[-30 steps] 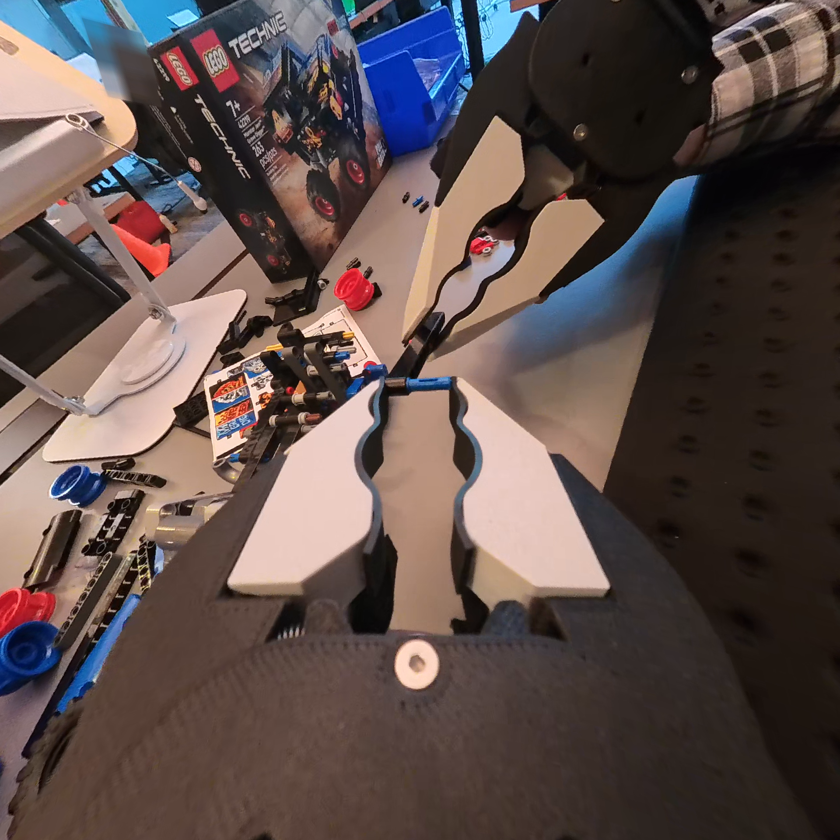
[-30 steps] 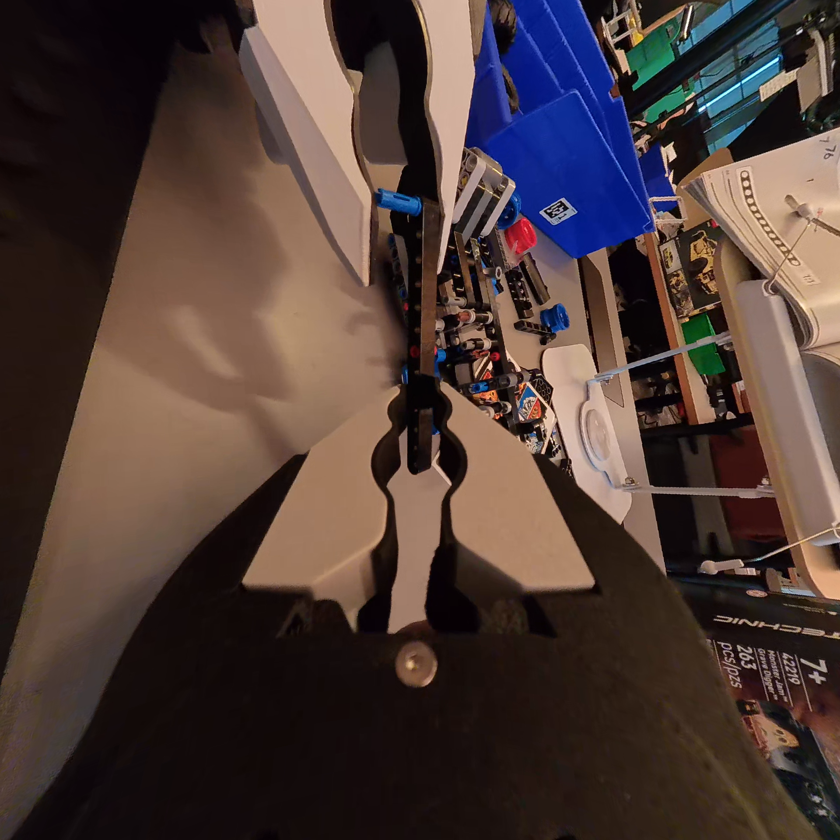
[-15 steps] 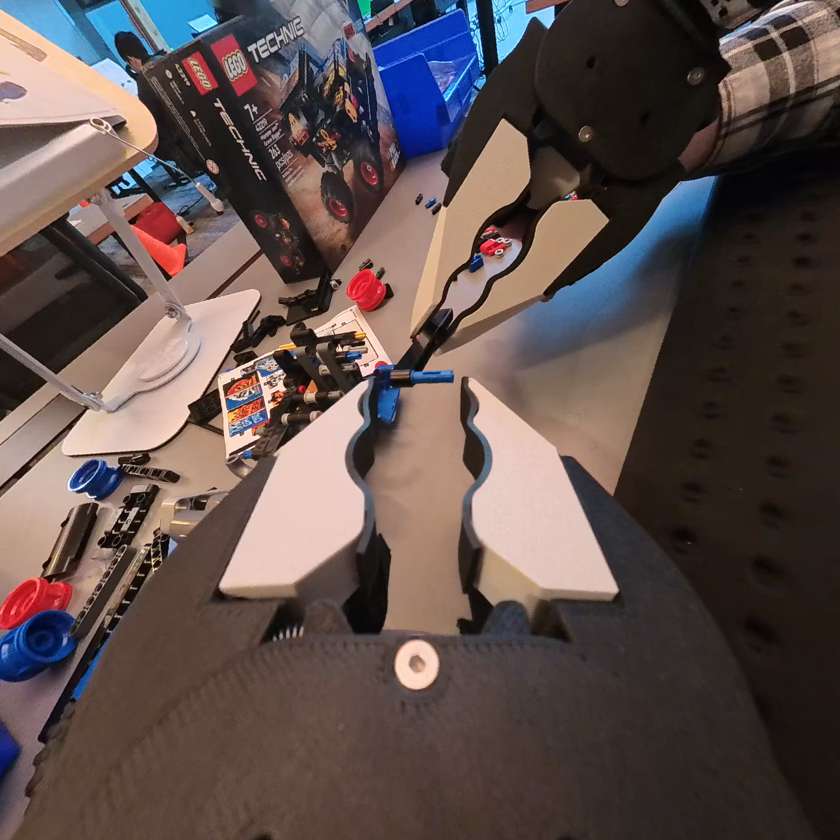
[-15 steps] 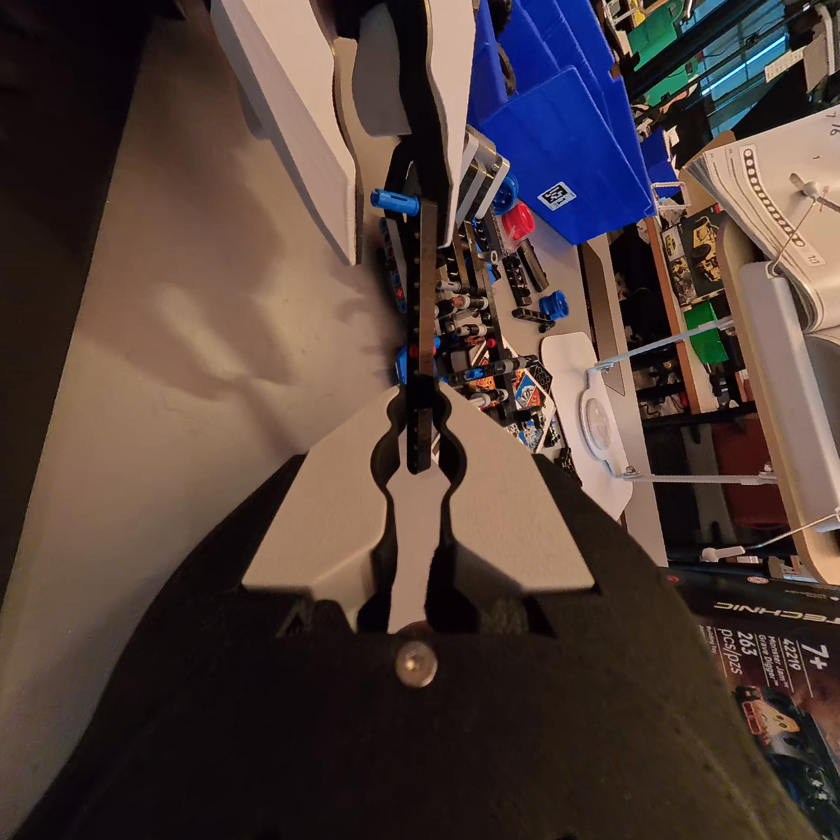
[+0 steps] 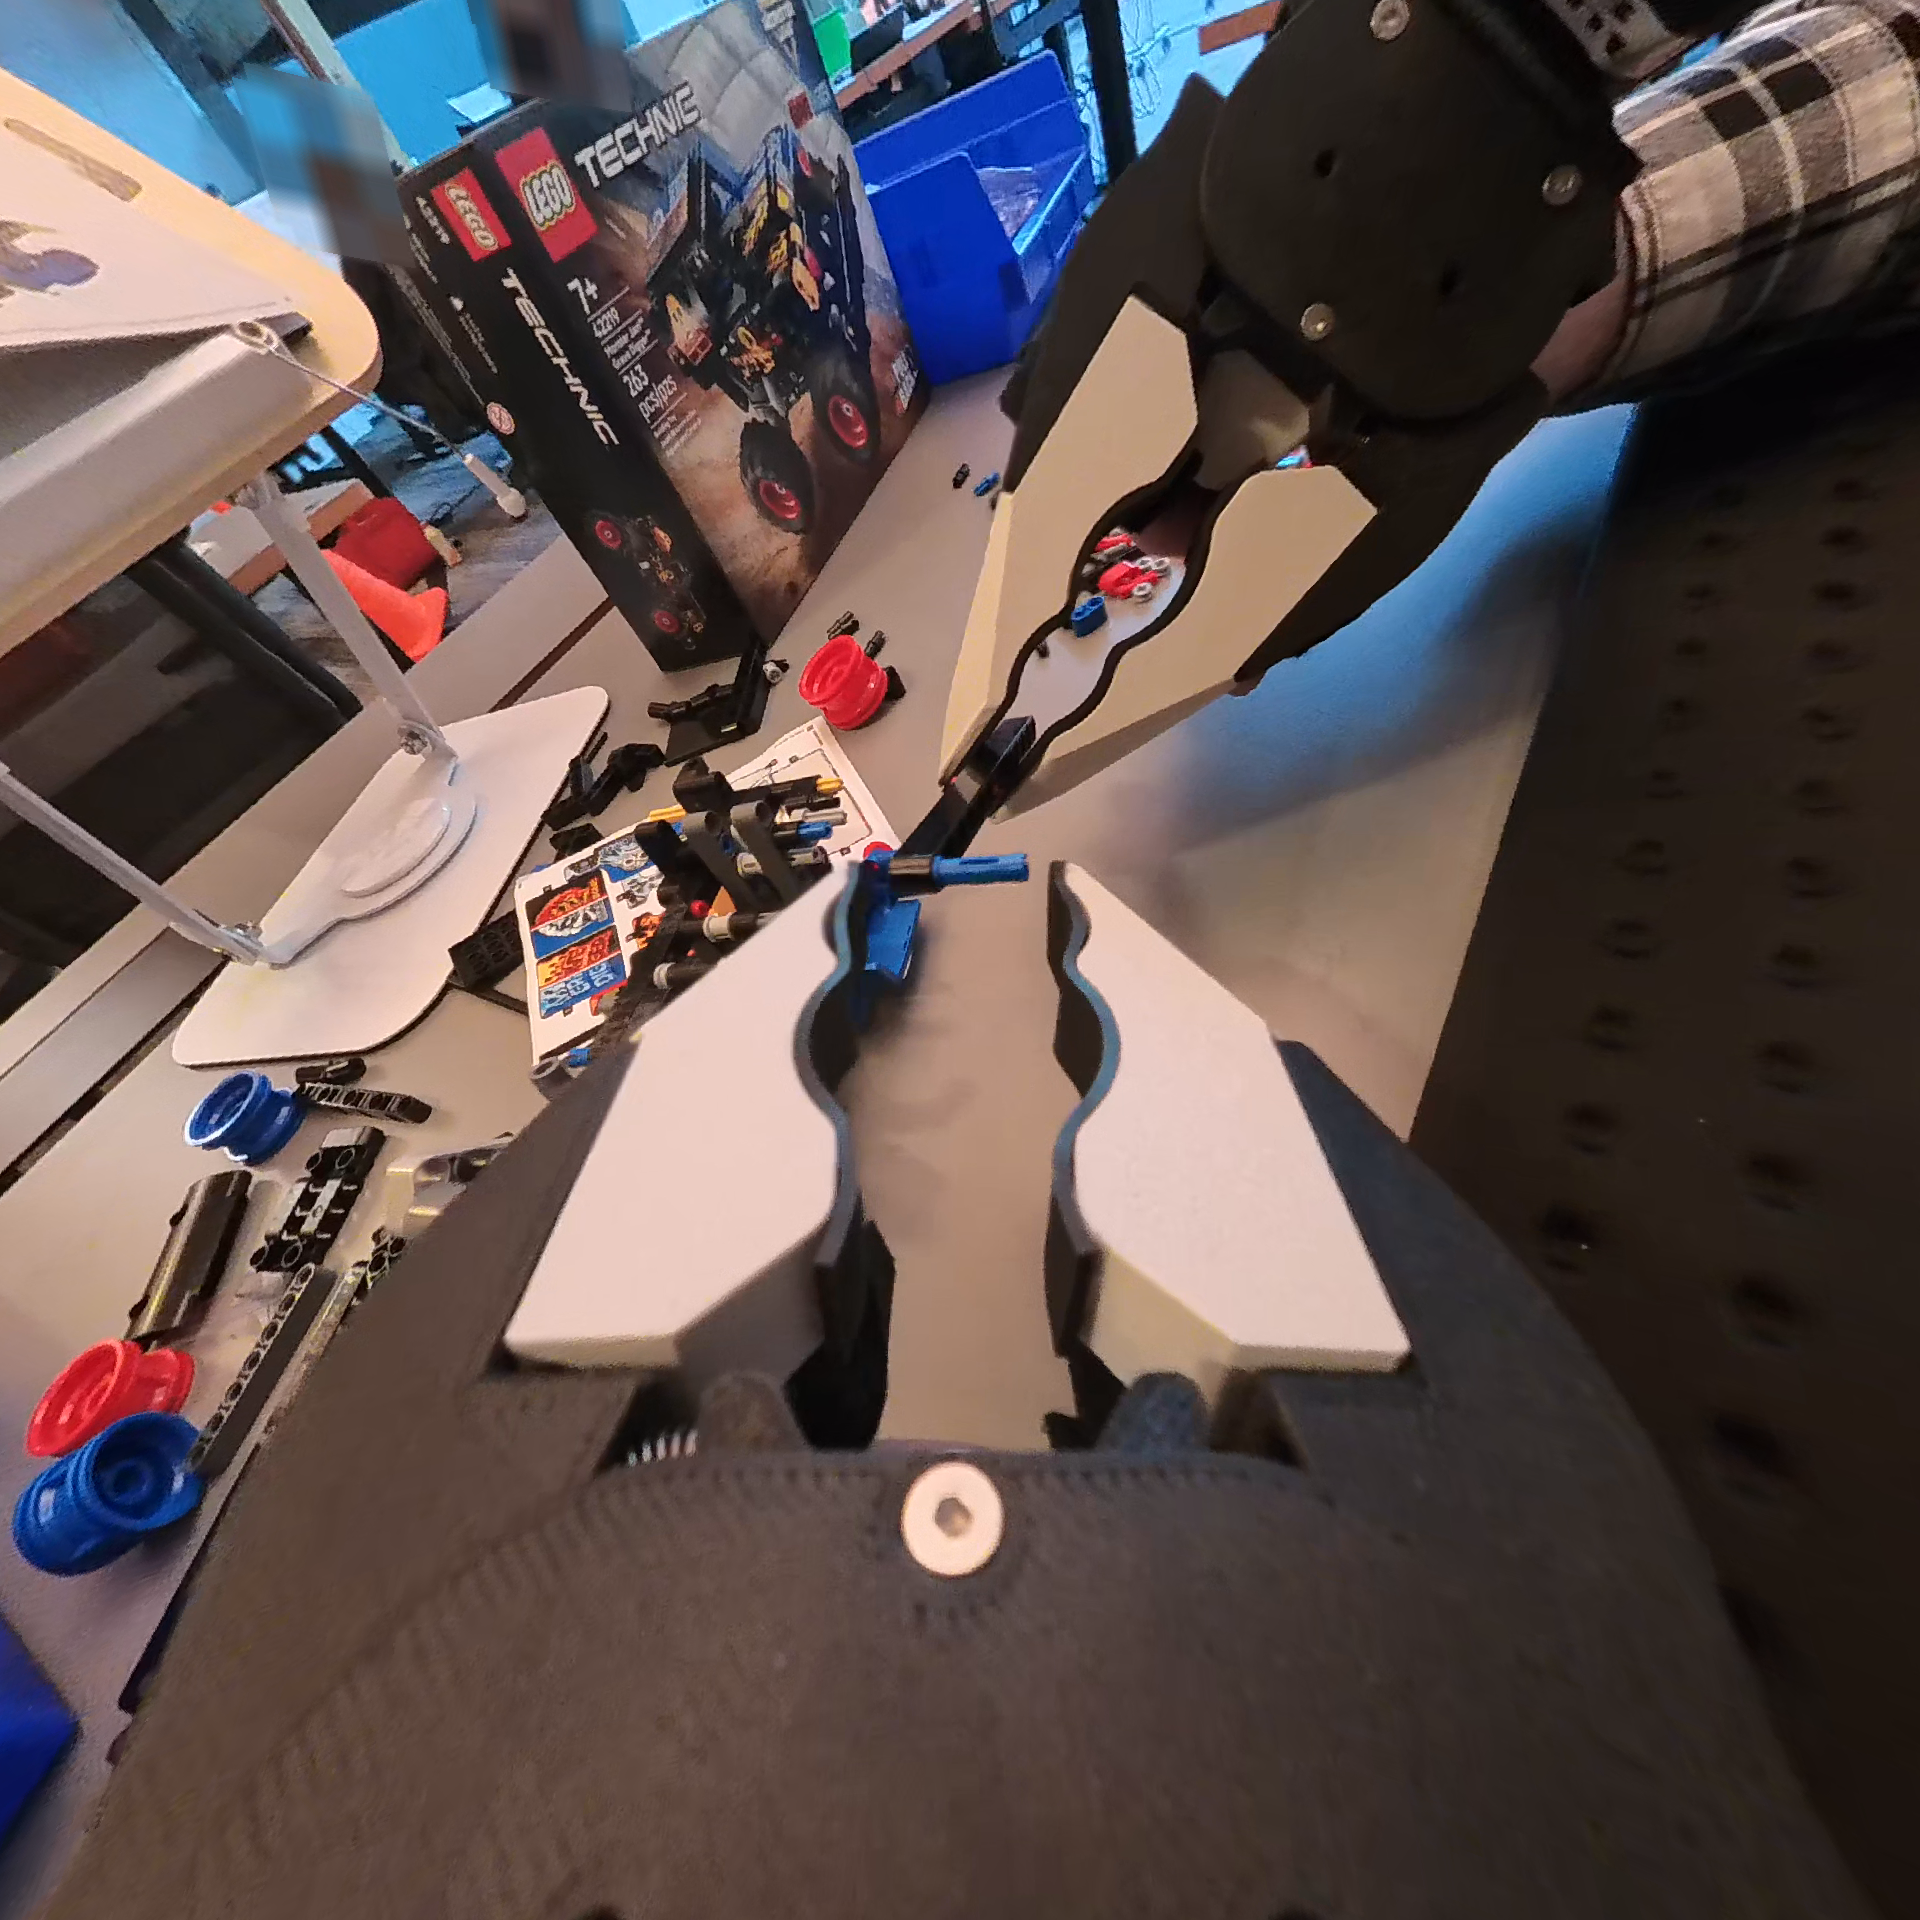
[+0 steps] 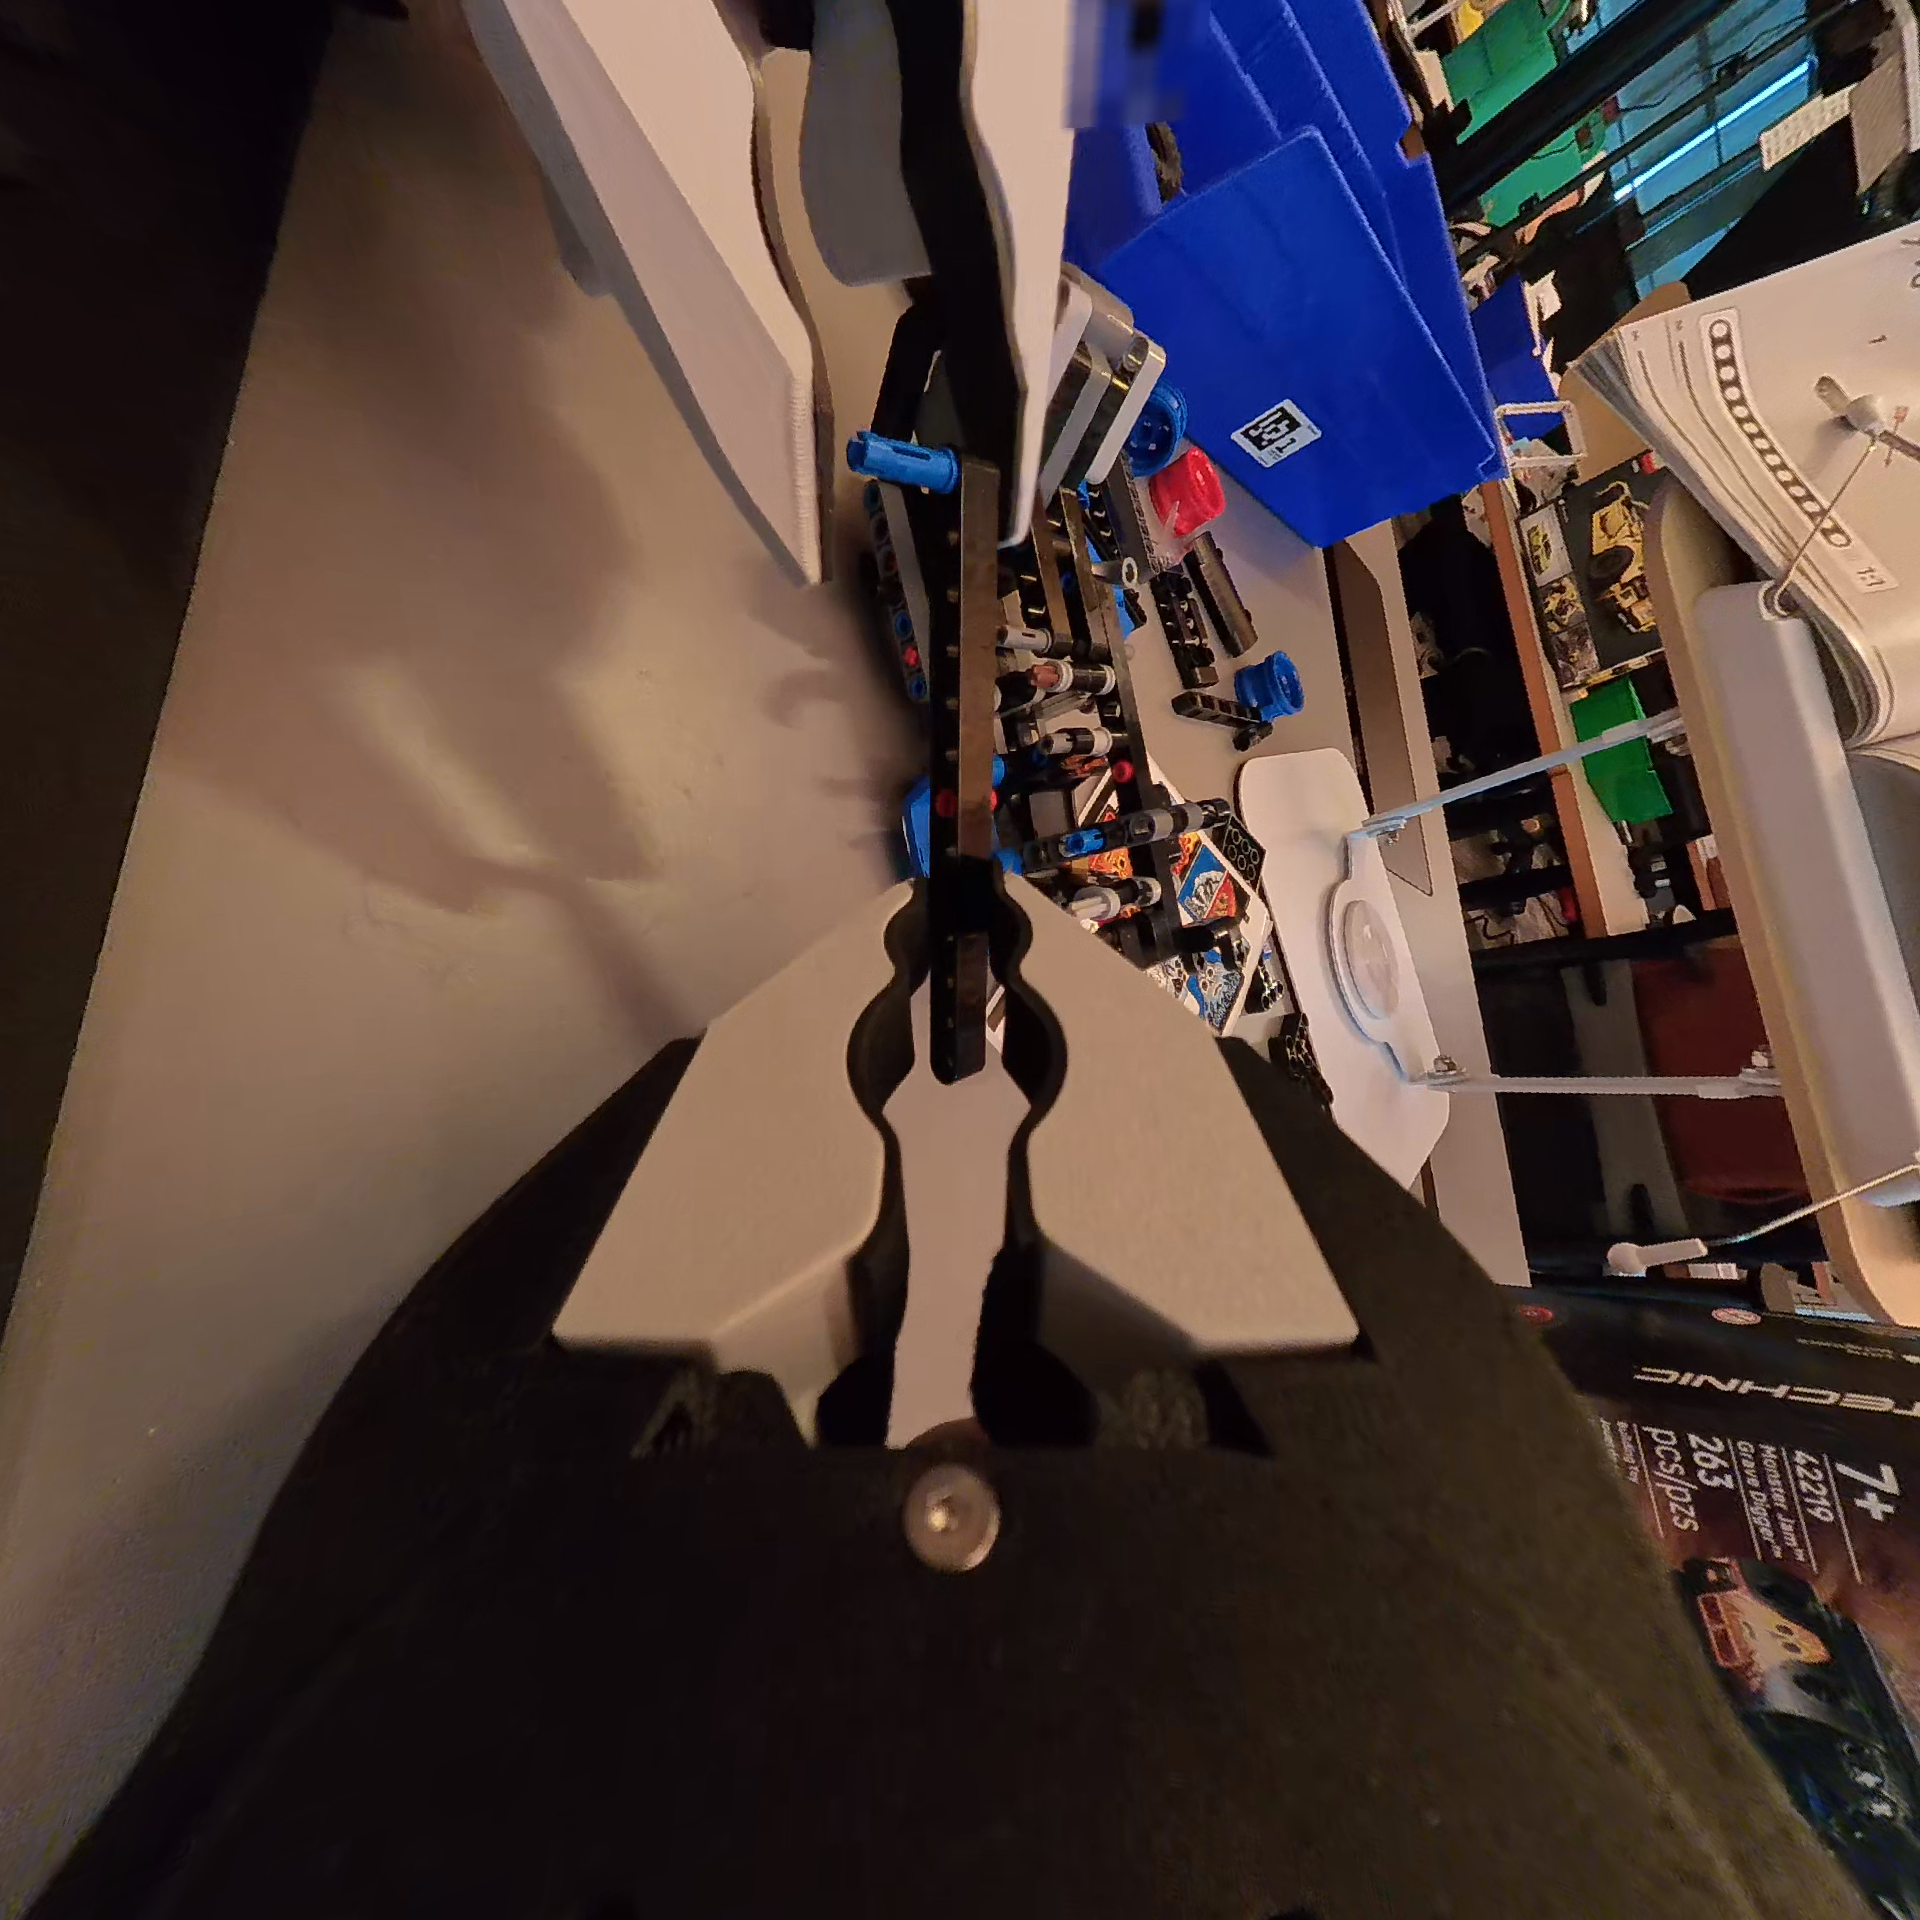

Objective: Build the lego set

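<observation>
The right gripper (image 6: 956, 935) is clenched on the near end of a long black beam (image 6: 961, 748) and holds it out over the grey table (image 5: 1195, 831), just above the half-built chassis (image 5: 727, 842) that sits on the sticker sheet (image 5: 582, 935). At the beam's far end a blue pin (image 5: 971, 868) juts out sideways.

A second ago the left gripper (image 5: 951, 914) had its tips about that pin; now it has drawn back and its jaws stand released, with the pin clear beyond them. A small blue part shows against its left finger (image 5: 727, 1039), though I cannot tell whether it is held or merely behind.

So the pin looks seated, and the beam seems ready to go onto the chassis. Beside the chassis lies a red wheel hub (image 5: 844, 681), and the set's box (image 5: 675, 343) stands behind it.
</observation>
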Motion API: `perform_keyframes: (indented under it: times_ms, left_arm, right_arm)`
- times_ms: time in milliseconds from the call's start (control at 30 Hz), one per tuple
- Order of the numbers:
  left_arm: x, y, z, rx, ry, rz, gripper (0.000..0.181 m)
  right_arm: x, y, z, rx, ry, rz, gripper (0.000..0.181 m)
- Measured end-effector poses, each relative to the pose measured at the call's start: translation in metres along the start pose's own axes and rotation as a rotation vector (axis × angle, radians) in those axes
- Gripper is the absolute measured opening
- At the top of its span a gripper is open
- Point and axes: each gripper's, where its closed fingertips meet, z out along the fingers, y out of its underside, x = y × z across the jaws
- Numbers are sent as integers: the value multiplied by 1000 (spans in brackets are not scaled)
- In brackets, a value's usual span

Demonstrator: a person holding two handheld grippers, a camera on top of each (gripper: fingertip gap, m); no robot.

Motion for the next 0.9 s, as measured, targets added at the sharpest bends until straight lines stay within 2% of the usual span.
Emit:
perform_keyframes:
  times_ms: [67, 433, 667, 900]
  left_arm:
    - [2, 0, 0, -1, 2, 17, 24]
    - [-7, 0, 0, -11, -36, 3, 23]
    - [-33, -5, -10, 38, -139, -77, 23]
    - [-46, -7, -18, 66, -186, -129, 22]
  right_arm:
    - [0, 0, 0, 1, 0, 0, 8]
    - [5, -2, -1, -43, -59, -27, 8]
    - [35, -21, 2, -118, -109, -110, 8]
    - [43, -30, 6, -34, -82, -36, 8]
